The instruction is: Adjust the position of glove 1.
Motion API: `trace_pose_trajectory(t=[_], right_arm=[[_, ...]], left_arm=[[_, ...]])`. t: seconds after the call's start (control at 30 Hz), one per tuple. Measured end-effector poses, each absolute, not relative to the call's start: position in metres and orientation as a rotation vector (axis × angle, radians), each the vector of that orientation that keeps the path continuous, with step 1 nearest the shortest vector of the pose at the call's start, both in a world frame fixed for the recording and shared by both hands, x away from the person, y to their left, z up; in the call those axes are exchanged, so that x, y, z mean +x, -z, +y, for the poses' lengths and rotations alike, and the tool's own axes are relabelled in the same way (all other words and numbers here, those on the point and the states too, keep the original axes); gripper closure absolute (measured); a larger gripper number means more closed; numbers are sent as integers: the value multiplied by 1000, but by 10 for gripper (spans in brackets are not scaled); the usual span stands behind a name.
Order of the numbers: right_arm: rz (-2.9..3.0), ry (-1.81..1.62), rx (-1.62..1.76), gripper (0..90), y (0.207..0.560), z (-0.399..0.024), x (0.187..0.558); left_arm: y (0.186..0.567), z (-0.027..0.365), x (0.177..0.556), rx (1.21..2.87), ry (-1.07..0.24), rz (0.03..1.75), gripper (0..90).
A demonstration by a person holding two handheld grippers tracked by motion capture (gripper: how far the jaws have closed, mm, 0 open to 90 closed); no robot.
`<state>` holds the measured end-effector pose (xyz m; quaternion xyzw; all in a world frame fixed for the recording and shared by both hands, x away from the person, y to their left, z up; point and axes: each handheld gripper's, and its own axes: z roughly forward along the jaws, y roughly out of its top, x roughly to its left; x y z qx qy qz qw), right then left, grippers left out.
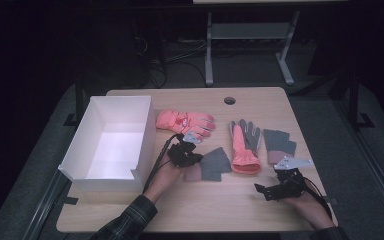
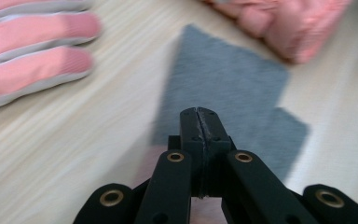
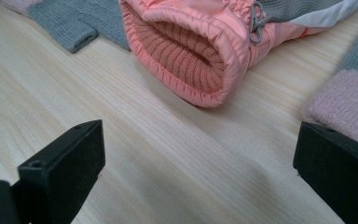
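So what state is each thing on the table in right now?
White box: open, nothing inside.
Left tongs: shut, over the grey knit glove.
Right tongs: wide open, nothing between them.
Pink ski glove: lying flat, cuff gaping.
Second pink ski glove: flat beside the box.
Other grey glove: flat.

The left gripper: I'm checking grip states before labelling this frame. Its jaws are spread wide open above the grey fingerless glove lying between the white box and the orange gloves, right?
Not quite. The left gripper has its jaws shut tight, pads pressed together, as the left gripper view shows. The rest holds: it is over the grey fingerless glove, which lies between the white box and the orange gloves.
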<state>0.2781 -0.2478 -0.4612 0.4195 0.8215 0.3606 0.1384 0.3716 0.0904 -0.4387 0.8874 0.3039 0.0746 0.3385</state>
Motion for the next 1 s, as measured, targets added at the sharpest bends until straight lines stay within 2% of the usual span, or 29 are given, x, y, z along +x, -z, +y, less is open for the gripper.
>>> trace_pose_trajectory(t=[0.3,0.43,0.73,1.0], right_arm=[[2377,-1042,1219,19,462,-247,278],[2378,-1043,1209,19,462,-248,278],[2374,-1045,1218,19,461,-249,278],[2372,-1046,1220,18,461,-249,277]], left_arm=[[447,97,384,2320,-252,892,896],[451,99,386,2321,-237,922,896],[449,102,379,2350,-182,891,896],[447,108,358,2393,-117,829,896]])
